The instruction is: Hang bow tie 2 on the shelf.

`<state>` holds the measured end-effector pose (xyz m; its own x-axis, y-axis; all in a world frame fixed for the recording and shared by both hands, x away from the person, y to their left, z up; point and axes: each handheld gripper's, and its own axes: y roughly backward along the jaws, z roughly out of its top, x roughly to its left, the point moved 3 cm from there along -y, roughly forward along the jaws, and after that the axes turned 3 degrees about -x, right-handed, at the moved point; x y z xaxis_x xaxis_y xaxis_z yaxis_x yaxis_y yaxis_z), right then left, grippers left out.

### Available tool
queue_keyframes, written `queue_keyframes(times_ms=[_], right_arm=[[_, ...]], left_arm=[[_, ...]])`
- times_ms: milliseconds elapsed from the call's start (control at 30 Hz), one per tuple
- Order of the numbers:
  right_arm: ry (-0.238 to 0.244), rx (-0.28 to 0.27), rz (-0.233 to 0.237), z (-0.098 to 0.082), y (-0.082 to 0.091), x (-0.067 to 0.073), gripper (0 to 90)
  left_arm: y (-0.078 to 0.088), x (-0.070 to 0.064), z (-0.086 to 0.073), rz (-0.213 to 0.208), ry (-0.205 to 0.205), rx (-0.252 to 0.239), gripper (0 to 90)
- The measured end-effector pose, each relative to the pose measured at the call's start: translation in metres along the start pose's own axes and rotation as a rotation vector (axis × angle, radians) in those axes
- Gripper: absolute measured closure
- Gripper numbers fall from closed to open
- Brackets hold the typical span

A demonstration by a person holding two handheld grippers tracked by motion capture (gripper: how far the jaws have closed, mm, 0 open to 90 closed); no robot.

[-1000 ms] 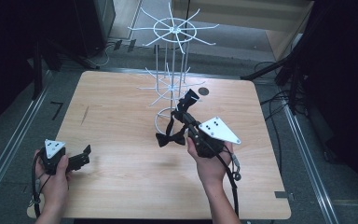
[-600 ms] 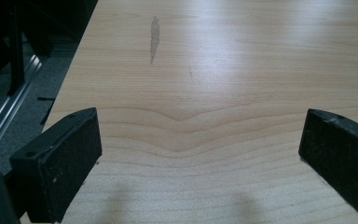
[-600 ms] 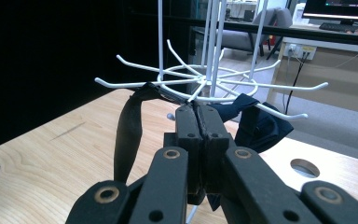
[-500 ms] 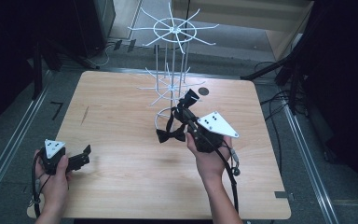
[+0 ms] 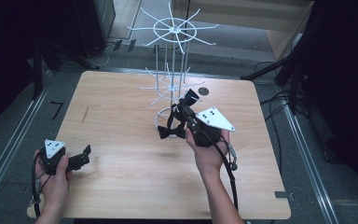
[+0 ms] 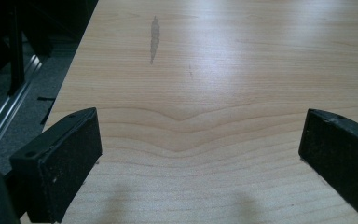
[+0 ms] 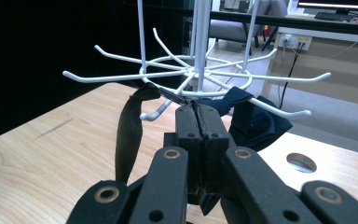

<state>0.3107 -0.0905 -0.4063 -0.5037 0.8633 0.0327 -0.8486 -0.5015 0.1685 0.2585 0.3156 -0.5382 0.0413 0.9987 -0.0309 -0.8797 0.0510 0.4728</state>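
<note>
In the high view the right gripper point(image 5: 185, 108) is raised at the foot of the white wire rack point(image 5: 172, 70), just beside the rack's lower ring of hooks, with a black bow tie point(image 5: 170, 132) and its strap dangling below the jaws, clear of the table point(image 5: 121, 186); the left gripper point(image 5: 77, 159) waits well apart at the near left edge of the table, carrying nothing. In the left gripper view the two black jaws stand wide apart over bare wood, so this claw is released and idle. In the right gripper view the jaws are clenched together on the strap of the bow tie point(image 7: 256, 119), and a loop of strap point(image 7: 129, 133) hangs at the left, close to the upturned tip of one hook point(image 7: 161, 108) of the lower ring; whether the loop already rests on that hook or merely passes in front of it I cannot tell. Judging from this, the pick-up is done and the tie is carried to the rack, while settling the strap over a hook and letting go appear to be left.
</note>
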Motion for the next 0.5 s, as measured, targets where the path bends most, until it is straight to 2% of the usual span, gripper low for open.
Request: queue_keyframes(times_ms=[500], right_arm=[[-0.028,0.009,-0.013,-0.003,-0.013,-0.004,90.0]], left_arm=[[0.0,0.0,0.0,0.0,0.0,-0.001,0.0]])
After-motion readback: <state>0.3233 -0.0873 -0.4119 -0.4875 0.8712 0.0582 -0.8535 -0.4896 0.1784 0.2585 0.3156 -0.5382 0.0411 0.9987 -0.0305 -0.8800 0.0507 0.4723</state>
